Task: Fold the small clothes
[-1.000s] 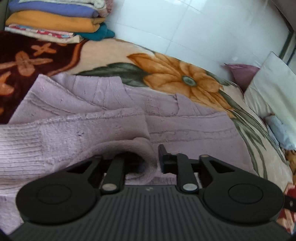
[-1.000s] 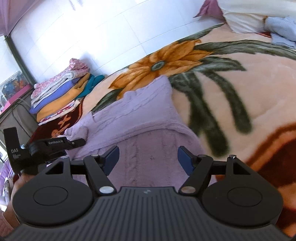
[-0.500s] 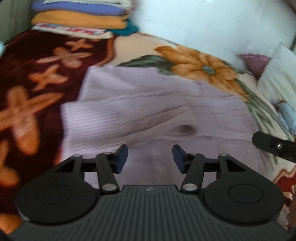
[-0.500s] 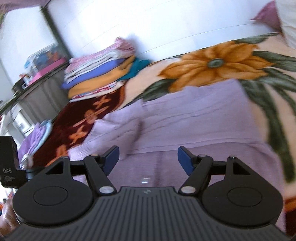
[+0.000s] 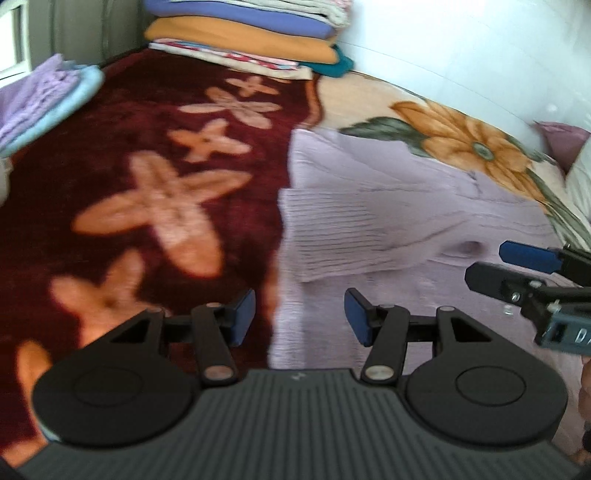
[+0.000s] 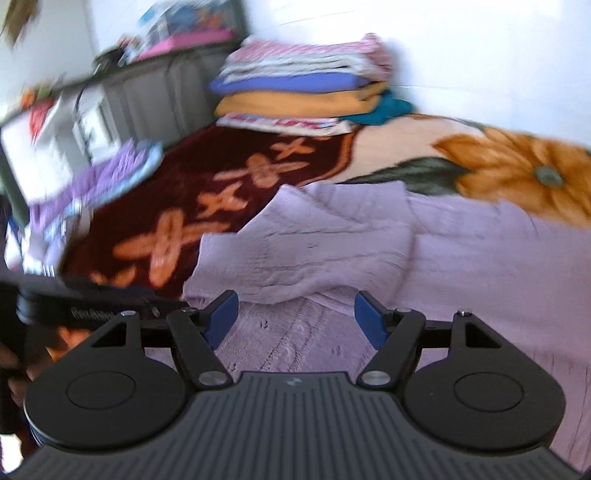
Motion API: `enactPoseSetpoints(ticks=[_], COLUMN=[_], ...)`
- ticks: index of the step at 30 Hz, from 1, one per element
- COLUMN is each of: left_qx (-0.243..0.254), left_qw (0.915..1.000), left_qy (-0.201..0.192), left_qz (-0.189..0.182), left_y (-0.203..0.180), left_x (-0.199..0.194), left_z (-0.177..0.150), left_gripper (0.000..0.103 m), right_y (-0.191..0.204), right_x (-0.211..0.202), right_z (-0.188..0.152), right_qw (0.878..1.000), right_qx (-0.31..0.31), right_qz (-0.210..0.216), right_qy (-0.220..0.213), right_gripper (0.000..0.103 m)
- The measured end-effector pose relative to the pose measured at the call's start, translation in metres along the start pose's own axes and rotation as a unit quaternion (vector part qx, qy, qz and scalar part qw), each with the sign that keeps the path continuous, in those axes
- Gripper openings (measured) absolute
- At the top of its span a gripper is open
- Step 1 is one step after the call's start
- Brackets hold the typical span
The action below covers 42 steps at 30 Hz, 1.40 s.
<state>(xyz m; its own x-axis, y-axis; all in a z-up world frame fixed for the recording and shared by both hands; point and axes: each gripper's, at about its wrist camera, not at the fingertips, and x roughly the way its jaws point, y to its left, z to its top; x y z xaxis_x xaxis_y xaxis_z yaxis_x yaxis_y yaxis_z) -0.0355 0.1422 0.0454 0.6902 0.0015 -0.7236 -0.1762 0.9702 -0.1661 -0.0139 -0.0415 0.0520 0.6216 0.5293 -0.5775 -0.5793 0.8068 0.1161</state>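
A lilac knit sweater [image 5: 424, 221] lies flat on the bed, with a ribbed sleeve folded across its body [image 5: 332, 236]. It also shows in the right wrist view [image 6: 461, 258]. My left gripper [image 5: 299, 317] is open and empty, low over the sweater's left edge where it meets the dark red blanket. My right gripper [image 6: 293, 317] is open and empty over the near part of the sweater. The right gripper's fingers [image 5: 528, 258] reach in at the right of the left wrist view. The left gripper [image 6: 92, 306] shows at the left of the right wrist view.
The bed is covered by a blanket with a dark red flowered part [image 5: 147, 206] and a cream part with an orange flower [image 5: 469, 147]. A stack of folded clothes [image 5: 251, 33] stands at the far end. A purple and blue pile [image 5: 44, 99] lies at the left. A pillow [image 5: 580, 177] is at the right.
My left gripper let go of the sleeve, opened and swung left toward the sweater's edge. My right gripper stayed open and turned left toward the sleeve side.
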Motion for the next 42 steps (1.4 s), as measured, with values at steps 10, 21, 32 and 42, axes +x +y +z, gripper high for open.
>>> enactPoseSetpoints(ticks=[10,21,32,42], left_qx=[-0.03,-0.045,-0.027,-0.017], left_qw=[0.9995,0.999,0.9995,0.9994], left_qy=[0.004,0.006,-0.009,-0.016], left_qz=[0.01,0.004,-0.011,-0.027], left_y=[0.021,0.03,0.013,-0.005], left_x=[0.003,0.004,0.002,0.007], left_z=[-0.005,-0.007,0.003,0.013], left_gripper=[0.056,0.056,0.056,0.056], right_y=[0.044,0.068,0.024,-0.06], right_x=[0.06,0.104,0.046,-0.015], right_z=[0.008,0.009,0.043,0.044], right_qw=[0.99,0.977,0.992,0.978], right_qx=[-0.126,-0.203,-0.093,0.017], right_qz=[0.01,-0.025,-0.06,-0.169], right_qy=[0.063,0.057,-0.063,-0.124], right_gripper=[0.075,0.023,0.01,0.01])
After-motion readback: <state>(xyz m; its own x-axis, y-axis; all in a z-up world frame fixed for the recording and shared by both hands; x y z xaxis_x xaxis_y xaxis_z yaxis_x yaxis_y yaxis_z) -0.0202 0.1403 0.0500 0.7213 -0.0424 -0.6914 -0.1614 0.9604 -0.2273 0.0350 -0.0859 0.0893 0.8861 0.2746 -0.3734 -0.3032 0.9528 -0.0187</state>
